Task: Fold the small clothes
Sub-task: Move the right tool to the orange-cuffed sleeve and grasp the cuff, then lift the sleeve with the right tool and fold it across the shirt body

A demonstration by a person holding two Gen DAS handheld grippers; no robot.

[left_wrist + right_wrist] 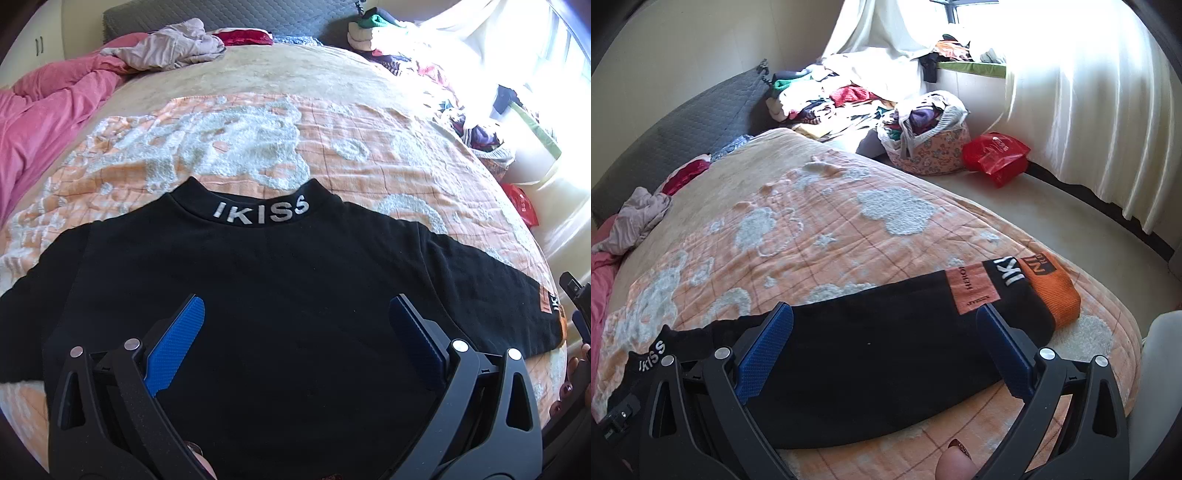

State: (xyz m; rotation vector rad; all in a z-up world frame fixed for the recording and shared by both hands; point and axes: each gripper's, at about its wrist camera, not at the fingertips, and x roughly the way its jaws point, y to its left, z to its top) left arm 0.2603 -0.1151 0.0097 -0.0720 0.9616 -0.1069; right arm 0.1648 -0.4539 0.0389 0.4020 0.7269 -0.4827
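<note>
A black long-sleeved top (280,280) lies flat on the orange blanket (369,147), its collar (260,212) lettered IKISS pointing away from me. My left gripper (295,306) hovers open over the chest, blue pads wide apart with nothing between them. In the right wrist view, the top's right sleeve (886,347) stretches out to an orange cuff (1052,291). My right gripper (884,317) hangs open above that sleeve, one finger on each side of it. The right gripper's edge (576,302) shows at the far right of the left wrist view.
A pink quilt (44,122) and crumpled beige garment (173,46) lie at the bed's far left. Piled clothes (827,99), a patterned laundry bag (931,136) and a red plastic bag (995,153) sit by the window and white curtain (1089,110). Floor (1052,218) runs right of the bed.
</note>
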